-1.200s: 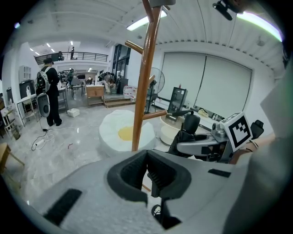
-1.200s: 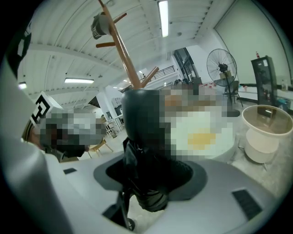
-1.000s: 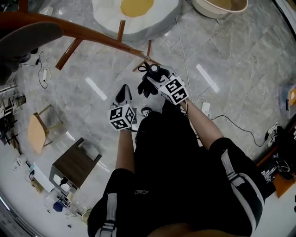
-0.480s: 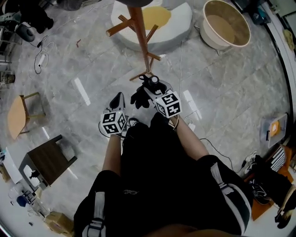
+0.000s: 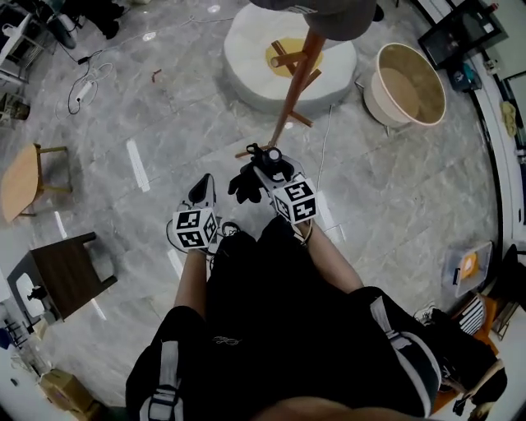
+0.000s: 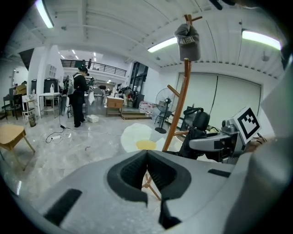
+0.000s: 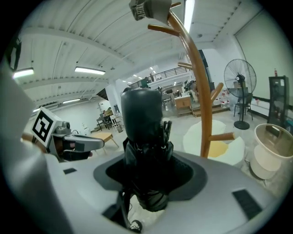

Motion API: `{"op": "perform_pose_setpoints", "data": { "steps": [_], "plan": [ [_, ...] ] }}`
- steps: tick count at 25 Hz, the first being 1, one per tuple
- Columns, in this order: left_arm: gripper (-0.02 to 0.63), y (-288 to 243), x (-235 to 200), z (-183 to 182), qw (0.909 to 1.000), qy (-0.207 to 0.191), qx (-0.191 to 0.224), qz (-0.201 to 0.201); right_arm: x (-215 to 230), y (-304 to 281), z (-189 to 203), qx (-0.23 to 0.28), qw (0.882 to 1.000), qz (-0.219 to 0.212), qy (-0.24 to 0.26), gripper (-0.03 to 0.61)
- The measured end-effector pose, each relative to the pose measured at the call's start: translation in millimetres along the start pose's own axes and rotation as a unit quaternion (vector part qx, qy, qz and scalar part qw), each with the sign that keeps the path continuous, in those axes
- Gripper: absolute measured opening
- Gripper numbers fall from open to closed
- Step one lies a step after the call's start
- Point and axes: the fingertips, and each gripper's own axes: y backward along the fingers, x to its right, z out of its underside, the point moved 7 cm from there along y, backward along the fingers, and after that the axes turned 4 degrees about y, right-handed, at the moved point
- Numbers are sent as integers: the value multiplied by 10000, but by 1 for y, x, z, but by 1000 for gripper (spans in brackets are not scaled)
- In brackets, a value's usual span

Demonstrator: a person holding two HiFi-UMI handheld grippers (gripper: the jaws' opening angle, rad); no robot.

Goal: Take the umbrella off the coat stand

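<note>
A folded black umbrella (image 5: pixel 246 178) sits in my right gripper (image 5: pixel 261 162), which is shut on it; in the right gripper view the umbrella (image 7: pixel 144 132) stands upright between the jaws and fills the gap. The wooden coat stand (image 5: pixel 289 92) rises just beyond, with a grey hat (image 5: pixel 329 15) on top. That stand (image 7: pixel 201 96) is right of the umbrella in the right gripper view. My left gripper (image 5: pixel 205 184) is beside the right one, shut and empty, its pads (image 6: pixel 137 171) touching at the tips.
A round white cushion with a yellow middle (image 5: pixel 246 62) lies behind the stand, and a beige tub (image 5: pixel 407 82) to its right. A wooden stool (image 5: pixel 23 168) and a dark stool (image 5: pixel 66 275) stand at the left. Cables cross the floor. A person (image 6: pixel 78 93) stands far off.
Both grippers have risen together, the right still holding the umbrella. The head view has swung, so the stand now shows upright with the hat on top.
</note>
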Motion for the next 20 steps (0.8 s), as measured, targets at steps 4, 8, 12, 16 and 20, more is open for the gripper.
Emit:
{"op": "perform_pose_setpoints", "data": {
  "steps": [4, 8, 12, 16, 20],
  "plan": [
    [-2, 16, -17, -21, 9994, 70, 320, -79, -16, -9, -22, 80, 9999, -47, 80, 227],
    [-1, 29, -25, -44, 9977, 84, 661, -96, -28, -10, -50, 244, 9991, -54, 353, 227],
    [-2, 38, -26, -65, 9956, 94, 926, -68, -35, -5, -77, 394, 9976, -37, 564, 227],
    [-2, 47, -27, -84, 9931, 13, 1168, -109, -39, 1, -100, 572, 9957, -26, 729, 227],
    [-2, 58, -22, -102, 9900, -194, 1396, -95, -41, 10, -116, 716, 9942, -3, 802, 227]
  ]
}}
